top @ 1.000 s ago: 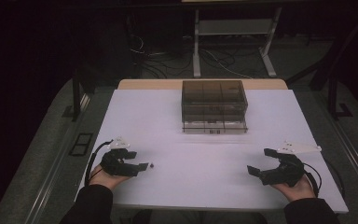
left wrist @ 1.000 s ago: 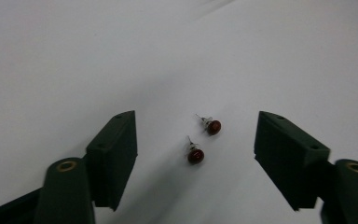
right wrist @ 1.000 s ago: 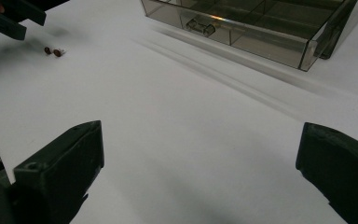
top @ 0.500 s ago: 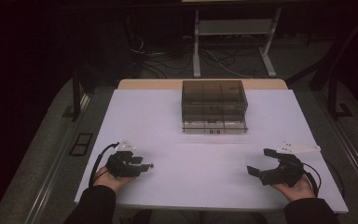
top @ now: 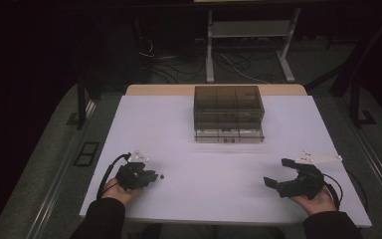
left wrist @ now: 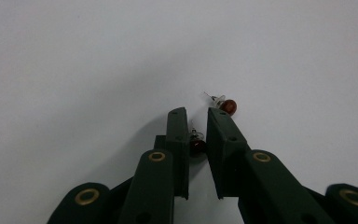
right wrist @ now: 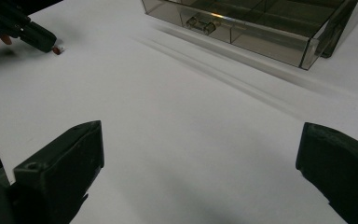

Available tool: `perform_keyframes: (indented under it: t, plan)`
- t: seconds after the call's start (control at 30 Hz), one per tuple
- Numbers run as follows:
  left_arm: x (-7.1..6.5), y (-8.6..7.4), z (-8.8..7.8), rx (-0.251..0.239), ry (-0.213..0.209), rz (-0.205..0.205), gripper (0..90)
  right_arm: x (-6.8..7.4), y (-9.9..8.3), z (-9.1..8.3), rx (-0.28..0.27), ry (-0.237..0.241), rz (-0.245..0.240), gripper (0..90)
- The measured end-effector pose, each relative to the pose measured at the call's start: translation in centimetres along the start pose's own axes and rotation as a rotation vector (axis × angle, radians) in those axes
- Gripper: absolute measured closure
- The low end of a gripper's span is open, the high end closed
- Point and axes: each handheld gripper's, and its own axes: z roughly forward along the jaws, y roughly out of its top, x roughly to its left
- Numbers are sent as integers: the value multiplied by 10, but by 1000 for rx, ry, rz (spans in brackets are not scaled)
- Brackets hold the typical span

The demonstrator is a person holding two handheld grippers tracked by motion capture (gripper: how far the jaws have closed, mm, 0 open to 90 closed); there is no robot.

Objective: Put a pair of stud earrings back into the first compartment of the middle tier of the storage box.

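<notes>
Two small dark red bead studs lie on the white table (top: 219,164) at the front left. One stud (left wrist: 197,145) sits between the jaws of my left gripper (left wrist: 196,114), which are drawn in close on it. The other stud (left wrist: 228,106) lies just past the right jaw's tip, free on the table. From above, my left gripper (top: 151,176) rests low on the table with a stud (top: 162,175) at its tip. My right gripper (top: 277,172) is at the front right, jaws wide open with nothing between them (right wrist: 200,140).
A smoky clear compartment box (top: 229,112) with a front latch stands at the table's back centre, also seen as the box (right wrist: 261,23) ahead of the right gripper. Floor cables and a metal stand lie beyond the table's far edge.
My left gripper has slid a little to the right, up to the studs, and its jaws have narrowed around one. The right gripper has stayed put.
</notes>
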Motion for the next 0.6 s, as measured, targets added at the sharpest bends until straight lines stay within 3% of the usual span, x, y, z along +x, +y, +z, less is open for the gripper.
perform_keyframes:
  t: [0.23,0.37,0.6]
  plan:
    - [3,1,-2,1,-28,-14,789,0,0,0,-1,-1,0,4]
    - [7,5,-9,-45,-51,-49,789,0,0,0,0,-1,0,4]
    - [12,15,-22,-93,-59,-66,788,0,0,0,0,0,0,4]
